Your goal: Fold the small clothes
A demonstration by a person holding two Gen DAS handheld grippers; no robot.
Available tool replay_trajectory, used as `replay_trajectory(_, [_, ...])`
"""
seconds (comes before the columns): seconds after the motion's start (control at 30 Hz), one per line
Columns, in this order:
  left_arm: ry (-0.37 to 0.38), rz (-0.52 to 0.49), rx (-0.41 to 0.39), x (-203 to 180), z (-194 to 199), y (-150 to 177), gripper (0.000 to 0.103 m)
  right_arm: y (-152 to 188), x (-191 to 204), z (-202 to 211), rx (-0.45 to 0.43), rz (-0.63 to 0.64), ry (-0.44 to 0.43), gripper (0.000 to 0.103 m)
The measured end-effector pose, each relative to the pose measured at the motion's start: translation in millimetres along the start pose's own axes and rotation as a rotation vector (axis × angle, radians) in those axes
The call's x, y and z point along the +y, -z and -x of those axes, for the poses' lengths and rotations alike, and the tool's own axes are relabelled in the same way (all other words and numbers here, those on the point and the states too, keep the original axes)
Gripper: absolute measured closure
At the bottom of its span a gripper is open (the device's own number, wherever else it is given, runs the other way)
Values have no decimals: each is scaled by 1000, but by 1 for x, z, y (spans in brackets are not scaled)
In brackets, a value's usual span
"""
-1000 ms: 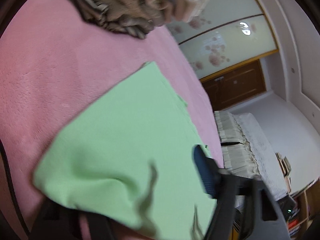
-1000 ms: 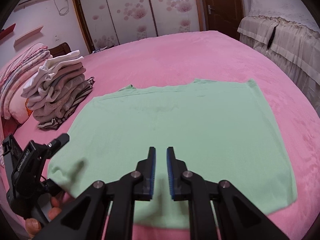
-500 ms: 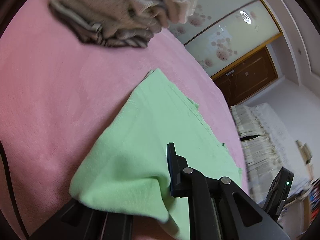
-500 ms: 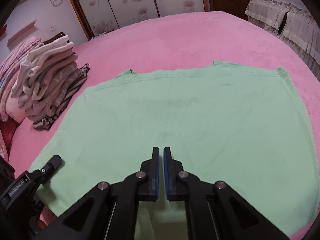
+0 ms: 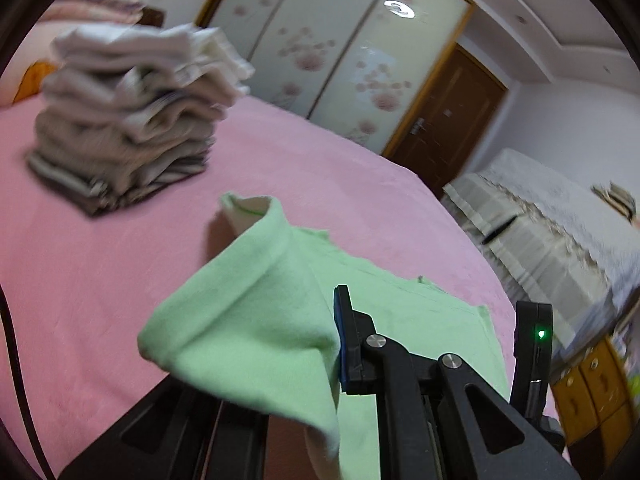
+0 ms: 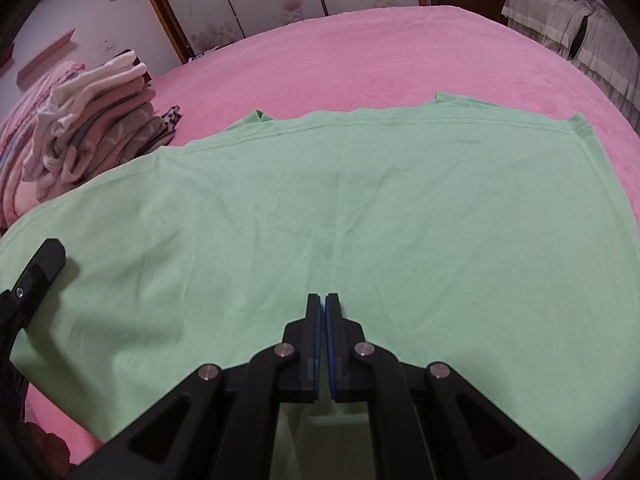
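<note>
A light green garment (image 6: 360,208) lies spread on the pink bed (image 6: 380,48). My left gripper (image 5: 334,344) is shut on the garment's near left edge and holds that corner lifted off the bed; the cloth (image 5: 248,312) drapes over its left finger, which is hidden. My right gripper (image 6: 323,320) is shut at the garment's near edge in the middle, pads together; whether cloth is pinched between them I cannot tell. The left gripper (image 6: 36,280) shows at the left in the right wrist view.
A stack of folded clothes (image 5: 132,120) stands on the bed at the far left, also in the right wrist view (image 6: 92,120). Wardrobe doors (image 5: 340,48), a brown door (image 5: 448,112) and a covered piece of furniture (image 5: 552,232) lie beyond the bed.
My left gripper has raised the green corner off the bed and tipped up. My right gripper has closed from slightly open and moved forward onto the garment's near edge.
</note>
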State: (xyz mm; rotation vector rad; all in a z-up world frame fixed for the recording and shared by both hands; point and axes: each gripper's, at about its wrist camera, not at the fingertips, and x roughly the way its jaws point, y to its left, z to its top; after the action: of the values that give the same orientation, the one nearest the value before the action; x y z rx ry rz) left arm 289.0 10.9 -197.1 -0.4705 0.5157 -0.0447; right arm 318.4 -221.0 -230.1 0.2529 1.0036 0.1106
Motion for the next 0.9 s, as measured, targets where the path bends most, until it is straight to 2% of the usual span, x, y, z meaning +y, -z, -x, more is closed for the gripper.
replay_trajectory(0.27, [52,-139,14,-65,-10,-2,95,3,-33,48,-79,-48,-42,101])
replay_trajectory(0.5, [140,-312,78,-145,-36,22,95,22,-106,110,-180,-155,-19,101])
replay_trajectory(0.67, [233,-509,135,-211,-47,63,95,43,-161,140,-222,-253,24,101])
replay_trajectory(0.9, [291,-806,303,-271,-58,140,94,73,-214,162,-247,-358,84,101])
